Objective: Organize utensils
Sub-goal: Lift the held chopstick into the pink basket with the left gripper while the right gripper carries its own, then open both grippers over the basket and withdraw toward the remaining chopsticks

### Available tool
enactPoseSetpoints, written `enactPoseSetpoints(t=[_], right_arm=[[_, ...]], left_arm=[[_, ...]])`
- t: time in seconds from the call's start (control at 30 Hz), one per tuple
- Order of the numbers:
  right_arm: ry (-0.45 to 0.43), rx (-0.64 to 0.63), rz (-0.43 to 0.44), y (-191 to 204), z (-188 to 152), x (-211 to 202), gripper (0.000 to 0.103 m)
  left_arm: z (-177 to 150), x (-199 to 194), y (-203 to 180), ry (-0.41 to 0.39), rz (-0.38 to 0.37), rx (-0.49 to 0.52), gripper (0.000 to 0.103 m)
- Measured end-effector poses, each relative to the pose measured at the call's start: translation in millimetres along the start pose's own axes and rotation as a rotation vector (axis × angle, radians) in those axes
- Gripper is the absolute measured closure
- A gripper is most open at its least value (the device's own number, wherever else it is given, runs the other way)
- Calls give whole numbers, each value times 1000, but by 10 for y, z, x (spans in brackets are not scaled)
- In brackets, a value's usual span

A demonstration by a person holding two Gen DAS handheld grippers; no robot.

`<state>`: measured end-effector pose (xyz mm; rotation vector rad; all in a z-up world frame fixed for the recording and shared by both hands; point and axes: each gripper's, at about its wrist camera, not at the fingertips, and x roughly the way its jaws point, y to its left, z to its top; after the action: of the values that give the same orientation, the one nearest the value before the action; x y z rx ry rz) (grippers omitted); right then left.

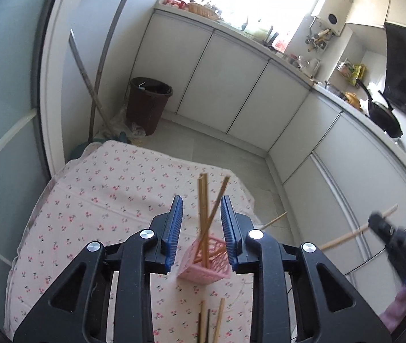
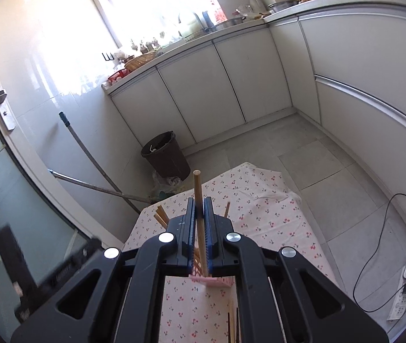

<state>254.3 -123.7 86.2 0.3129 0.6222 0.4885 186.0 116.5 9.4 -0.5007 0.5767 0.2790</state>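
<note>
Holding one wooden chopstick [image 2: 199, 223] pinched in our right gripper [image 2: 200, 214] above pink basket [image 1: 205, 260] (others stand inside); left gripper [image 1: 201, 223] gapes wide w/ nothing, flanking basket.

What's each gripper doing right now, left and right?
Left gripper: open, holding nothing, above the pink basket.
Right gripper: closed on a wooden chopstick.
</note>
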Motion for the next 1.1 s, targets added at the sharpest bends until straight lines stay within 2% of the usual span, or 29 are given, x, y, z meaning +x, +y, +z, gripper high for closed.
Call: enactPoseSetpoints(t=[0.17,0.23,0.37,0.5,0.67,0.73,0.87,1.0,1.1], right_arm=[[25,-15,-31,132,19,343,97],[40,-20,-37,152,-29,508,94],[84,-44,-44,203,-195,762,90],[91,-86,-56,257,-341,708,90],[85,-121,-77,240,-484,530,88],[87,-135,-92,214,-574,452,75],[103,-151,-123,109,-759,338,70],[115,-147,-150,3,-922,268,60],[118,-140,-175,-68,-1011,229,53]], left_arm=[[-48,138,79,54,-5,-5,76],[-59,172,79,66,-6,-2,75],[-88,120,4,55,-15,42,75],[-131,30,-93,22,-13,97,72],[-248,24,-211,35,-2,156,67],[-308,27,-237,44,5,175,63],[-451,14,-298,58,17,217,58],[-586,-9,-333,60,24,244,42],[-716,4,-361,77,35,268,40]])
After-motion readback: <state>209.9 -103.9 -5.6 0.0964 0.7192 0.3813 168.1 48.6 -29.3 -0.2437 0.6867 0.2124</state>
